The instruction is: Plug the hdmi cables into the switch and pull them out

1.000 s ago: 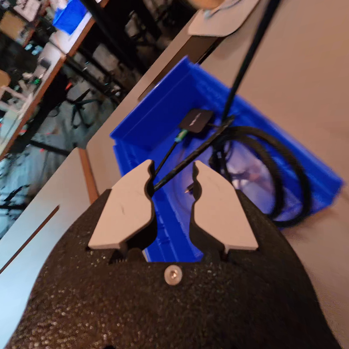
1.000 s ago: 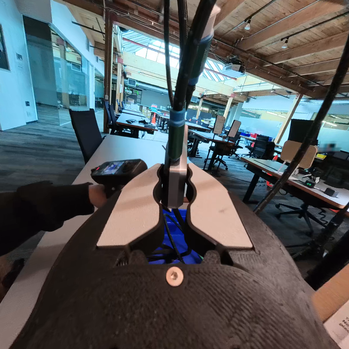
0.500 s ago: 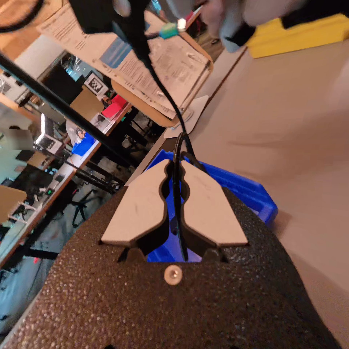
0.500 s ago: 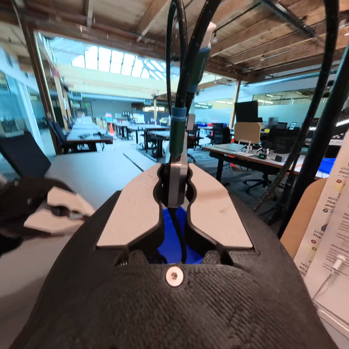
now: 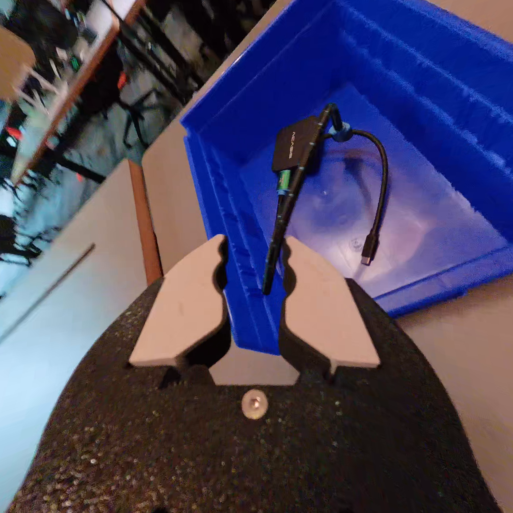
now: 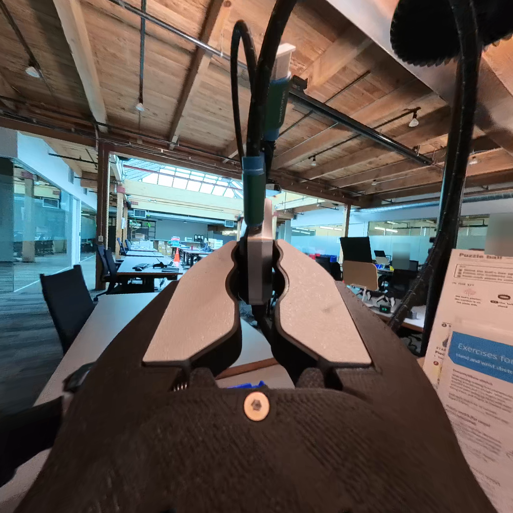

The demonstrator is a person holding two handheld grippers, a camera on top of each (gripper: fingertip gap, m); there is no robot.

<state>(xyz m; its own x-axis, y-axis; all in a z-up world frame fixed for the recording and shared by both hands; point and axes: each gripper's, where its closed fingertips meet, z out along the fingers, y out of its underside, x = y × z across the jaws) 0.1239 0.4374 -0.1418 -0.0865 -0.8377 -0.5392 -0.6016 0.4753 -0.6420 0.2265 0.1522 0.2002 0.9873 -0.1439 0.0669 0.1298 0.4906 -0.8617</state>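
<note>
1. The switch [image 6: 259, 266], a thin grey slab seen edge-on, is sitting clamped between the tongs of the right gripper [image 6: 256, 270], raised above the table. In the left wrist view the same switch [image 5: 295, 147] is showing as a flat black box hanging over the blue bin [image 5: 416, 83].
2. A green-bodied HDMI plug [image 6: 253, 200] is sitting in the top edge of the switch, its black cable looping upward. A second green plug [image 6: 277, 108] is hanging higher, apparently free of any port.
3. A short pigtail [image 5: 380, 194] is curving off the switch and ending in a small connector above the bin floor.
4. The left gripper [image 5: 254, 273] is holding its tongs apart, and a braided black cable [image 5: 283, 222] is passing through the gap, gripped by neither side.
5. The grey table [image 5: 444, 388] is carrying the bin; printed sheets [image 6: 477, 361] are standing at the right.
6. Risks, as I judge them: the loose cable could slide out of the open tongs before they close; a sideways pull could twist the switch in its narrow edge grip or strain the port; the dangling pigtail could snag the bin wall.
</note>
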